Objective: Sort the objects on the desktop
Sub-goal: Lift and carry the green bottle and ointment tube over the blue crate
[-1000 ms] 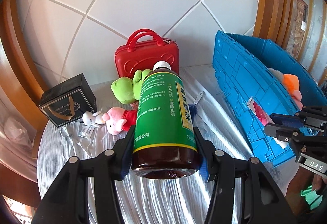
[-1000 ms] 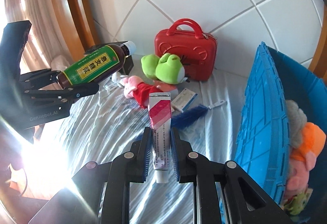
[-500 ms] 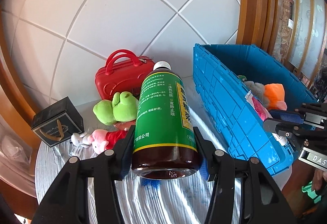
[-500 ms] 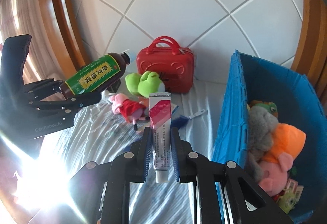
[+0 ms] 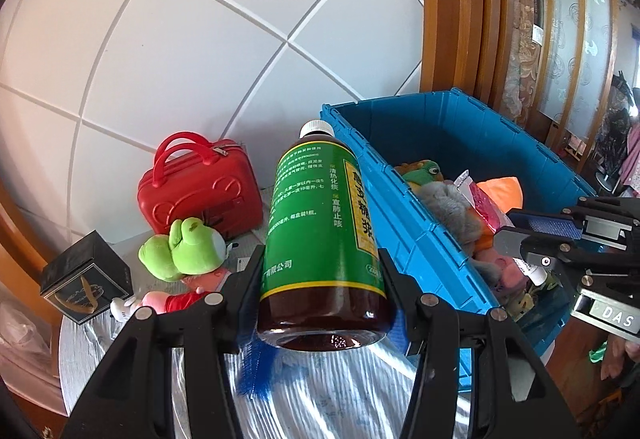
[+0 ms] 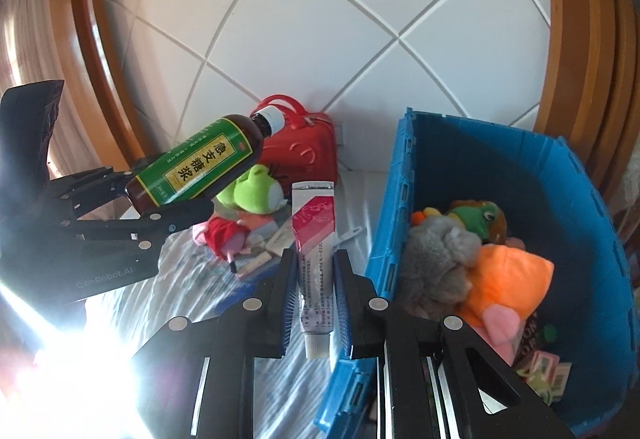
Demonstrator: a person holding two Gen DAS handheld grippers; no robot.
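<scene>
The left gripper [image 5: 320,271] pinches a brown syrup bottle [image 5: 320,227] low on its body, its two pads tight against the green label – the white cap points up and away toward the tiled wall. In the right wrist view the same bottle [image 6: 200,167] hangs tilted in the air at the left, above the table, clear of everything under it.

The right gripper [image 6: 316,291] is pressed together on a toothpaste tube [image 6: 314,251], cap end down between the pads and the crimped pink-and-white end sticking up. It hangs over the near left wall of the blue crate [image 6: 400,199], which stands on the right of the table.

Inside the crate lie a grey plush [image 6: 436,259], an orange plush [image 6: 508,279] and a green frog toy [image 6: 480,215], packed together.

On the striped tablecloth [image 5: 340,391], left of the crate – a red mini suitcase [image 5: 200,195] at the far wall, a green frog plush [image 5: 180,251] just in front of it, a pink pig toy [image 5: 168,301] nearer, and a black gift box [image 5: 84,279] at the far left.
</scene>
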